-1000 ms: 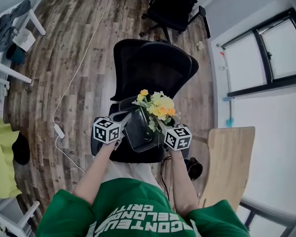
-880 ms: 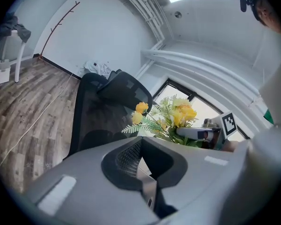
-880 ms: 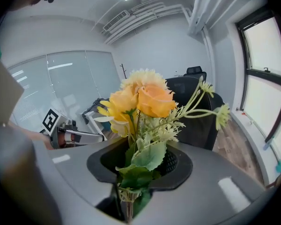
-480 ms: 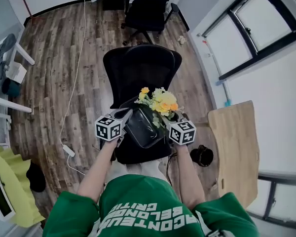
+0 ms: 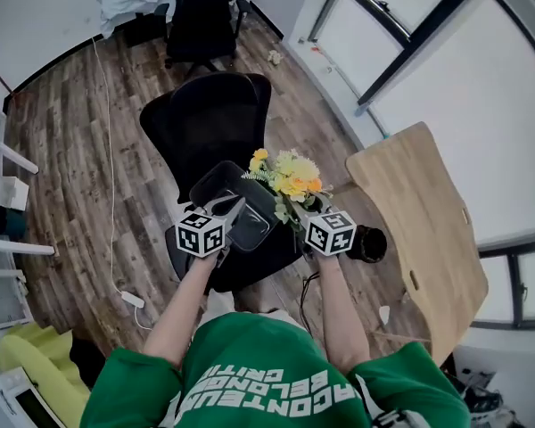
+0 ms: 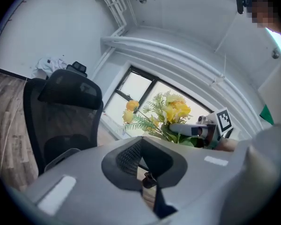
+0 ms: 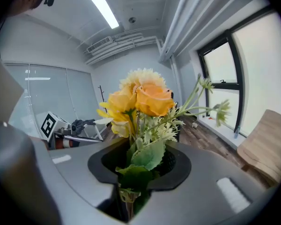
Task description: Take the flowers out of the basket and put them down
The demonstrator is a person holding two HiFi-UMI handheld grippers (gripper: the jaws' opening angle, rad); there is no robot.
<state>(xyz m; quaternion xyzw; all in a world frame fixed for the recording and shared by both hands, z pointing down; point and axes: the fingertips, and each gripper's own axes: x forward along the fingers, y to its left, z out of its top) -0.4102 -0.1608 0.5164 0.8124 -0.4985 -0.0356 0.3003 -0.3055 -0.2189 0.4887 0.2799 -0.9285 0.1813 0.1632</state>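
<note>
In the head view a bunch of yellow and orange flowers (image 5: 290, 178) stands over the right rim of a dark basket (image 5: 241, 226), both held above a chair. My right gripper (image 5: 300, 210) is shut on the green stems; the stems' lower ends are hidden. In the right gripper view the blooms (image 7: 140, 100) rise straight out of the jaws of the right gripper (image 7: 130, 191). My left gripper (image 5: 230, 209) is shut on the basket's left rim, and in the left gripper view only a thin dark piece shows between the jaws of the left gripper (image 6: 147, 182). The flowers (image 6: 171, 114) show there too.
A black office chair (image 5: 214, 119) stands right under the basket. A light wooden tabletop (image 5: 428, 217) lies to the right, below the windows (image 5: 446, 52). A dark object (image 5: 370, 243) sits on the floor by the table. A second chair (image 5: 201, 25) stands at the back. A white cable (image 5: 107, 141) runs over the floor.
Both grippers rose with the basket and flowers. The view swung right, bringing the wooden tabletop nearer. The flowers now sit at the basket's right rim and the basket's inside shows.
</note>
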